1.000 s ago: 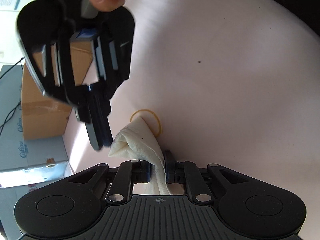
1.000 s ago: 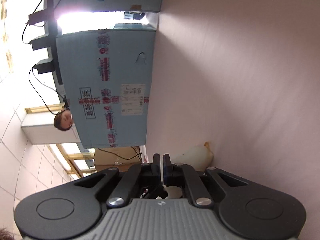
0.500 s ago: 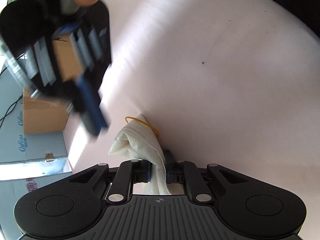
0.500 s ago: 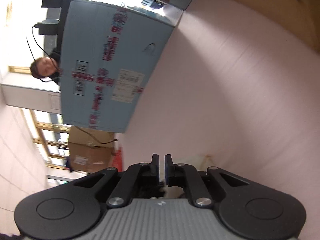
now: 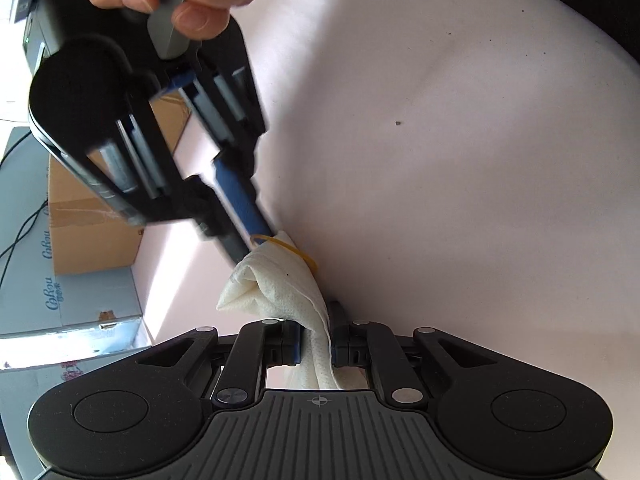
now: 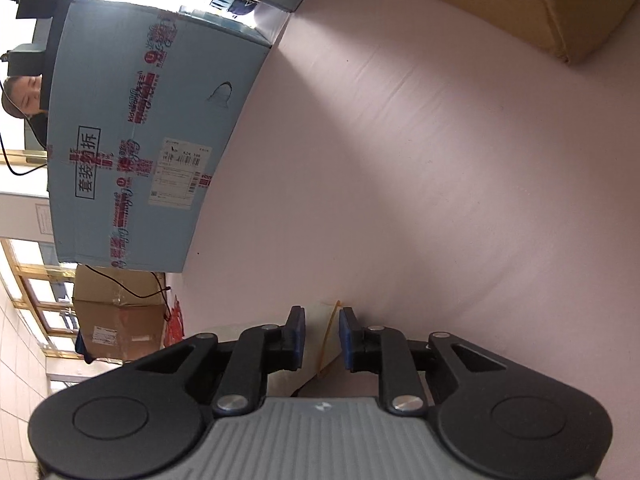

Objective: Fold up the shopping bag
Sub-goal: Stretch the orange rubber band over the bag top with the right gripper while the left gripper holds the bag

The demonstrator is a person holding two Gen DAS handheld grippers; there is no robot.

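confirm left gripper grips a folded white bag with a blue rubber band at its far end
Wrong colour: the rubber band is yellow, not blue, as the left wrist view shows. The left gripper does grip the folded white bag, band at its far end.

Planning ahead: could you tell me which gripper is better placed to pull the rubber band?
Probably right: the right gripper is closing its jaws with the rubber band between them, while the left gripper is shut on the folded bag.
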